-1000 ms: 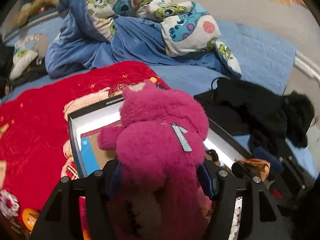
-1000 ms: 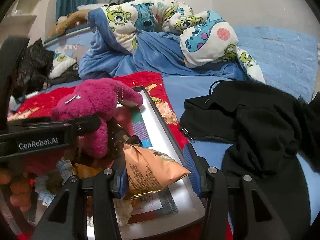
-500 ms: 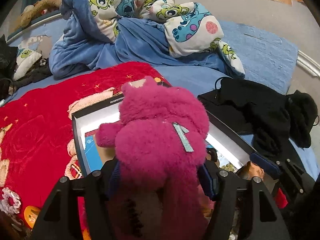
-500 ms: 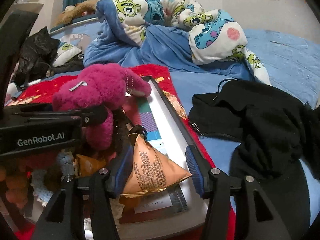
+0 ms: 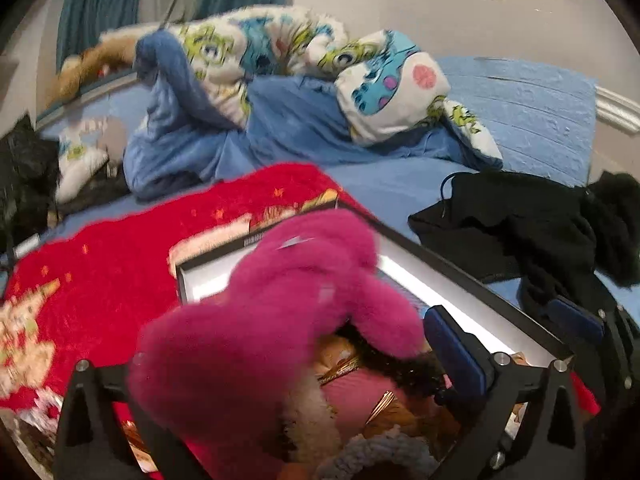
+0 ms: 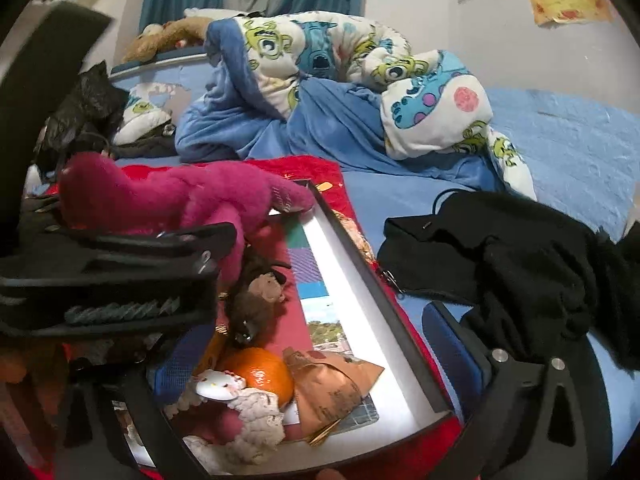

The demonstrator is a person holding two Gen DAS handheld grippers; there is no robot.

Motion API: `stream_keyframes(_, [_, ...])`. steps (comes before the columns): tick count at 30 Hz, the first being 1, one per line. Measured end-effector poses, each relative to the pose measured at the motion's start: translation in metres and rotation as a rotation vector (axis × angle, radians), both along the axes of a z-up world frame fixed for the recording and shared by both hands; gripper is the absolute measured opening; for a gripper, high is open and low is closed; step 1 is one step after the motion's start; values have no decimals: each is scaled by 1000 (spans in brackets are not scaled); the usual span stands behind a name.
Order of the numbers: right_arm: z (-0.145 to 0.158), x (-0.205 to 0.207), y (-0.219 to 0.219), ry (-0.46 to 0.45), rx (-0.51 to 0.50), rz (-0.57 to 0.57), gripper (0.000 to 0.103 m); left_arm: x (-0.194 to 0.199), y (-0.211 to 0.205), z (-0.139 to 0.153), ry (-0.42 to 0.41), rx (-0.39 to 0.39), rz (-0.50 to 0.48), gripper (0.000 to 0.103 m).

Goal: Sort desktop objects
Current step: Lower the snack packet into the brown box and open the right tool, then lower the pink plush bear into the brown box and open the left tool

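Observation:
A magenta plush toy [image 5: 280,312] leans over the black-rimmed white box [image 5: 460,300] on the red blanket; in the right wrist view the plush toy [image 6: 192,200] lies over the box rim [image 6: 360,256]. My left gripper [image 5: 288,360] is open, the plush loose between its fingers. My right gripper [image 6: 308,356] is open over the box. Below it lie a brown snack bag [image 6: 328,384], an orange [image 6: 260,372], a brown monkey toy [image 6: 256,300] and a white knitted toy [image 6: 240,408].
A black jacket [image 6: 500,264] lies on the blue sheet right of the box. A cartoon-print duvet [image 6: 340,80] is heaped at the back. The left gripper's body [image 6: 100,272] fills the left of the right wrist view.
My left gripper has opened and the plush has tipped to the left. My right gripper has opened and let go of the snack bag, which now lies in the box.

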State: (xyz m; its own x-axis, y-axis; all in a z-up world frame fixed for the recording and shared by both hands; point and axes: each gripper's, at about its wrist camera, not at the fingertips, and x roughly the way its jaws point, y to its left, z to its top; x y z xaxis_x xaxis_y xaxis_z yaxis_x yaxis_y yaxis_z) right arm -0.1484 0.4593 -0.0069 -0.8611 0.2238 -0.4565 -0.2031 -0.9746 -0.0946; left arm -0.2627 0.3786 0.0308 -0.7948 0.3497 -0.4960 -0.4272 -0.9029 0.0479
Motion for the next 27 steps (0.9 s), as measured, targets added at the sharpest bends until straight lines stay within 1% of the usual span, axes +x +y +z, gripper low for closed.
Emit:
stream_keyframes(3, [2,2,7,11,-37,-10,103,11,13,0,60,-77,-19,103])
stream_keyframes(5, [1,3,10,16,-53,-14,103,17,14,4,104,-82,-16,103])
stream_keyframes(7, [2,3,11,17,-59,-14,103,17,14,5,109,-81,-18,103])
stream_keyframes(11, [2,4,9,20,-52,-12,103,17,11,5,95,-64,-16,103])
stream_keyframes(21, [3,6,12,29,-62,-11,103,18,7,8,98,-35,-34,103])
stream_keyframes(27, [5,8,12,46,-73,-10,103,23,-3,13,110,31,-31,103])
